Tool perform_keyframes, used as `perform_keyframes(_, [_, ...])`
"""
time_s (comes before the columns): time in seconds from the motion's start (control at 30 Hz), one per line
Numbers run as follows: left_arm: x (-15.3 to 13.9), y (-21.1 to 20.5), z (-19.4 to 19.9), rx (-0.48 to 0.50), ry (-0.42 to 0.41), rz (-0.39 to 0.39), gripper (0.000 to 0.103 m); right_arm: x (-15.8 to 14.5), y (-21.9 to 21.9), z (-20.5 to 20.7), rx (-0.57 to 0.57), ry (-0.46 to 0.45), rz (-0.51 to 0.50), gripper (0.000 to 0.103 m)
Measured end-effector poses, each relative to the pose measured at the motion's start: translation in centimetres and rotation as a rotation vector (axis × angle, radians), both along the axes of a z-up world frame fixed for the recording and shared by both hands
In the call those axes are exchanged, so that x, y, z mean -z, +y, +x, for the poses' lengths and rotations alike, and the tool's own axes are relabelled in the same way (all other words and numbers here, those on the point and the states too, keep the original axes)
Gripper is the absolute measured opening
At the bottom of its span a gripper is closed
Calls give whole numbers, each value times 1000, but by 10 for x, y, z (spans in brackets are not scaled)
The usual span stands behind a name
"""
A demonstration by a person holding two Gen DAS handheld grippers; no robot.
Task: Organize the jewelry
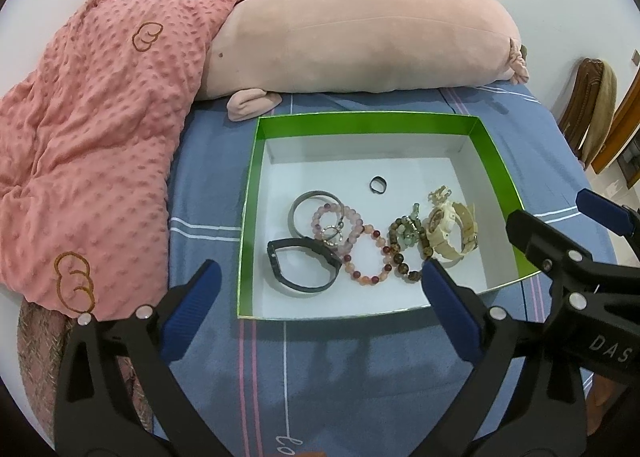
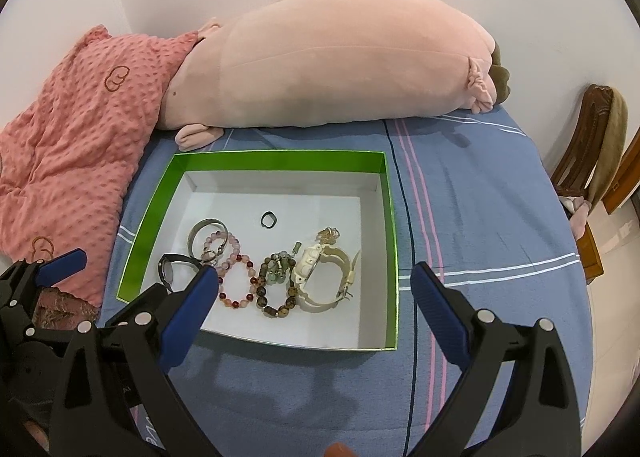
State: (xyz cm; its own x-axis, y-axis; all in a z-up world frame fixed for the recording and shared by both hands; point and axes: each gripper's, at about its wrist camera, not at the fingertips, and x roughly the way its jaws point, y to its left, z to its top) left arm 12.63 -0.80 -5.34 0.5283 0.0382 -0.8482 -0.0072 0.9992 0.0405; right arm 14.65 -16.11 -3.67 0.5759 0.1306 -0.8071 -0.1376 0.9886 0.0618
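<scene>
A green-walled box (image 1: pixel 494 161) (image 2: pixel 384 193) with a white floor lies on the blue bedsheet. Inside lie a small dark ring (image 1: pixel 378 185) (image 2: pixel 269 219), a grey bangle (image 1: pixel 306 209), a black band (image 1: pixel 302 269), pink bead bracelets (image 1: pixel 368 257) (image 2: pixel 236 281), a brown bead bracelet (image 1: pixel 404 249) (image 2: pixel 276 289) and a cream watch (image 1: pixel 448 233) (image 2: pixel 324 277). My left gripper (image 1: pixel 320 285) is open and empty above the box's near edge. My right gripper (image 2: pixel 314 285) is open and empty, also above the near edge; it also shows in the left wrist view (image 1: pixel 560 217).
A long pink plush pillow (image 1: pixel 360 37) (image 2: pixel 328 61) lies behind the box. A pink dotted blanket (image 1: pixel 80 137) (image 2: pixel 60 137) is heaped at the left. A wooden chair (image 2: pixel 592 161) stands past the bed's right edge.
</scene>
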Motion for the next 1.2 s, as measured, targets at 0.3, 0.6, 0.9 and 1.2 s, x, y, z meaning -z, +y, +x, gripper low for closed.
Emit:
perform_keyframes(0.3, [0, 0, 0, 0, 2, -2, 101, 0, 0, -1, 1, -1, -2, 97])
perform_keyframes(0.6, [1, 0, 0, 1, 3, -2, 101, -1, 0, 0, 0, 0, -2, 97])
perform_keyframes(0.9, [5, -1, -1, -4, 10, 0, 101, 1, 0, 0, 1, 4, -3, 97])
perform_keyframes(1.2, [5, -2, -2, -3, 12, -2, 101, 1, 0, 0, 2, 4, -5, 97])
